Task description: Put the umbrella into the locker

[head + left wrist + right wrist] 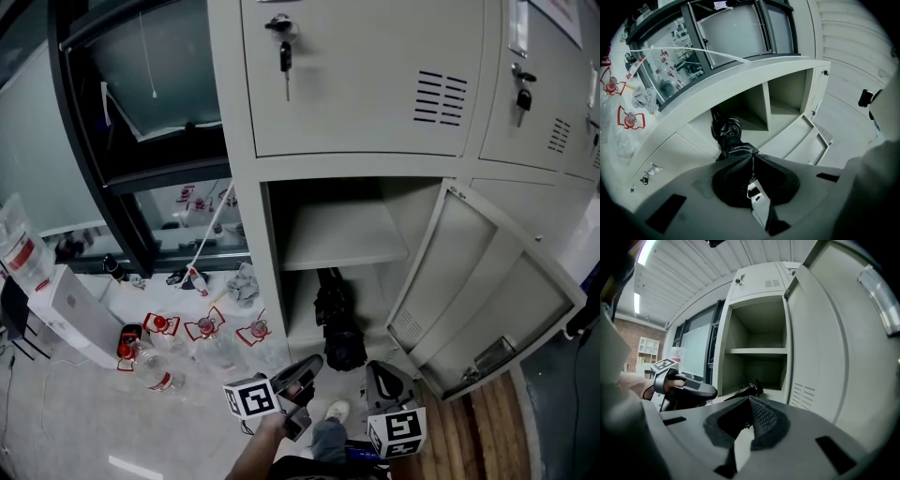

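A black folded umbrella [337,319] lies in the bottom compartment of the open grey locker [272,272], with its near end sticking out over the front edge. In the left gripper view the umbrella [725,133] runs from the compartment straight to my left gripper [752,161], whose jaws are shut on its fabric end. From the head view the left gripper [314,367] sits just left of that end. My right gripper [375,373] hangs beside it, in front of the open door [478,291]. Seen from its own camera, the right gripper [749,401] is shut and empty, with the umbrella [747,389] beyond it.
A shelf [342,234] divides the open compartment. Keys hang in the upper doors [284,52]. Several bottles with red labels [159,328] and a white box [70,309] lie on the floor at the left. A person's shoe [337,410] is below the grippers.
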### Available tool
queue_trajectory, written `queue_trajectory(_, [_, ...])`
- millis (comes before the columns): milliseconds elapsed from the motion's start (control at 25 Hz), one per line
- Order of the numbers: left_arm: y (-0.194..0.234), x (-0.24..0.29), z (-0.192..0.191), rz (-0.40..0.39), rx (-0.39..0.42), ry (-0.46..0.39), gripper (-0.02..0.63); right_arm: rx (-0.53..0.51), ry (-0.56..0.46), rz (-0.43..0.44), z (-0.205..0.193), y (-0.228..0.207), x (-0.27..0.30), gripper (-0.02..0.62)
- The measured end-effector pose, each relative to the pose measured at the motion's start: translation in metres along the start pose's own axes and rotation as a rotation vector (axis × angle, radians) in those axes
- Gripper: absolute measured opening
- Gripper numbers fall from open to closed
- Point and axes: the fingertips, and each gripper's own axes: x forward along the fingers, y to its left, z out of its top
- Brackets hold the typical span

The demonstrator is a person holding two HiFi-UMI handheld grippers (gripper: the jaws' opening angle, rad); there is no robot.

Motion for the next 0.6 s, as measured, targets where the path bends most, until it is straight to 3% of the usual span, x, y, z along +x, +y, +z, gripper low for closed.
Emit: queue_trajectory(600, [0.004,-0.0027,0.002,-0.009,-0.04,-0.017,0.025,0.005,0.005,0.001,-0.0005,0.003,0.0014,0.0])
